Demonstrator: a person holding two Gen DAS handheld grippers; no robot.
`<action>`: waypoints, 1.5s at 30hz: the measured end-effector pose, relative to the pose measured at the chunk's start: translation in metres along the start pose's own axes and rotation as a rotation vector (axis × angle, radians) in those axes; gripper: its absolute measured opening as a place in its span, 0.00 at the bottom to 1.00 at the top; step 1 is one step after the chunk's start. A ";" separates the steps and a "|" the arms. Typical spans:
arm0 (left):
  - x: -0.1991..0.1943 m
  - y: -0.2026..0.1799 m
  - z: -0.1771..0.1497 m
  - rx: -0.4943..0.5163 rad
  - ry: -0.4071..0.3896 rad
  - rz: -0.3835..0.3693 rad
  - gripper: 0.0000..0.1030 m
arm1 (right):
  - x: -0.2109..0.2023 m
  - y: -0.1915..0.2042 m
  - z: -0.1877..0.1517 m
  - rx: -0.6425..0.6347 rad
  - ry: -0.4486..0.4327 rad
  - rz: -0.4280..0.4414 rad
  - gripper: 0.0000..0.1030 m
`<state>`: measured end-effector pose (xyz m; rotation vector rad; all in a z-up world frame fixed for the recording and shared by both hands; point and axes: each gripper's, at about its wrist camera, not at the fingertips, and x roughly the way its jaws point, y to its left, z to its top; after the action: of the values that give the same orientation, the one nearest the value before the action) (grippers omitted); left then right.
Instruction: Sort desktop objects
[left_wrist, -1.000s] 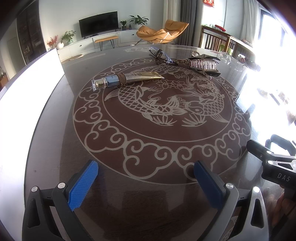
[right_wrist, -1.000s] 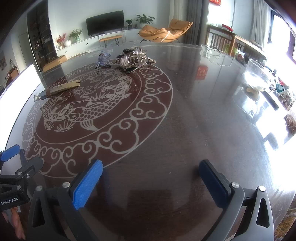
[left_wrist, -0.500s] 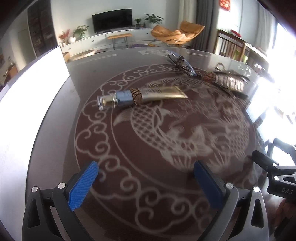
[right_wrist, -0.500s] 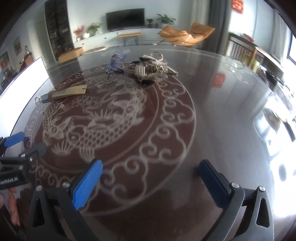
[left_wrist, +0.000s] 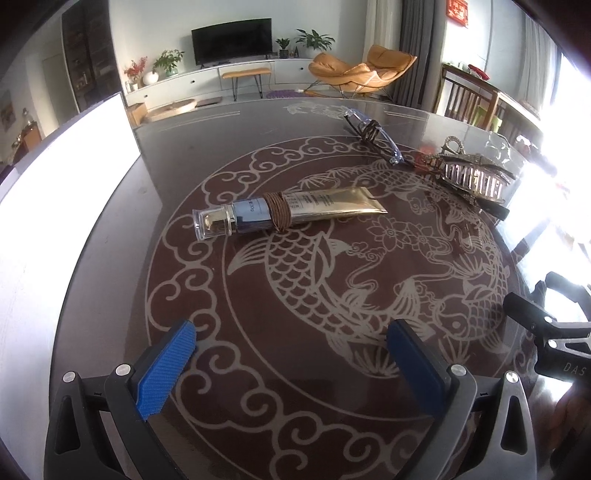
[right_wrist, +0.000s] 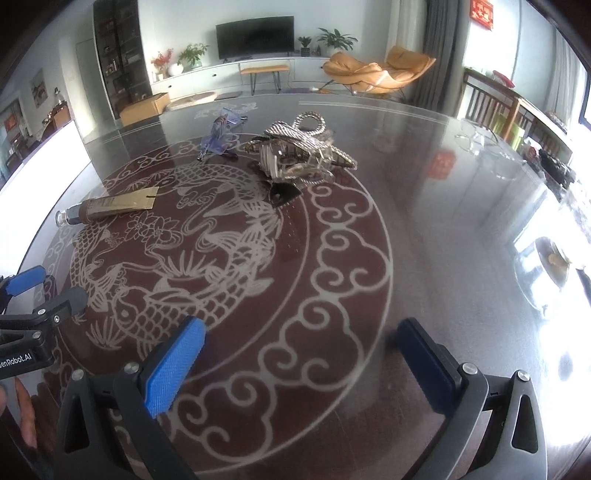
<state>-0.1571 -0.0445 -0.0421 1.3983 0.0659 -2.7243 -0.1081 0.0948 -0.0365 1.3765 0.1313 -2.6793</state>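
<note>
Both grippers had moved in closer over the table (left_wrist: 110, 229); objects sat larger in frame than a second earlier. Left gripper (left_wrist: 291, 354) fingers spread wide, empty. Right gripper (right_wrist: 299, 350) likewise, holding nothing. Tube (left_wrist: 288, 212) lay centre-frame in the left view, glasses (left_wrist: 373, 134) and hair claw (left_wrist: 472, 177) upper right, all untouched.

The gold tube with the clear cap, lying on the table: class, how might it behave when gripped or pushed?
The gold tube looks soft-walled, so its body would probably dent when gripped. Its round clear cap suggests it may roll if nudged sideways. The flat crimped end should limit that roll.
</note>
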 end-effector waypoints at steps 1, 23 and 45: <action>0.000 0.000 0.000 0.000 0.001 0.000 1.00 | 0.003 0.001 0.004 -0.009 0.000 0.006 1.00; 0.009 -0.001 0.011 0.012 0.002 -0.016 1.00 | 0.074 0.059 0.105 -0.318 -0.004 0.221 1.00; 0.010 -0.003 0.011 0.013 0.002 -0.015 1.00 | 0.076 0.078 0.099 -0.443 -0.007 0.320 1.00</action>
<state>-0.1722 -0.0429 -0.0440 1.4101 0.0584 -2.7400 -0.2191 -0.0011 -0.0422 1.1377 0.4334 -2.2181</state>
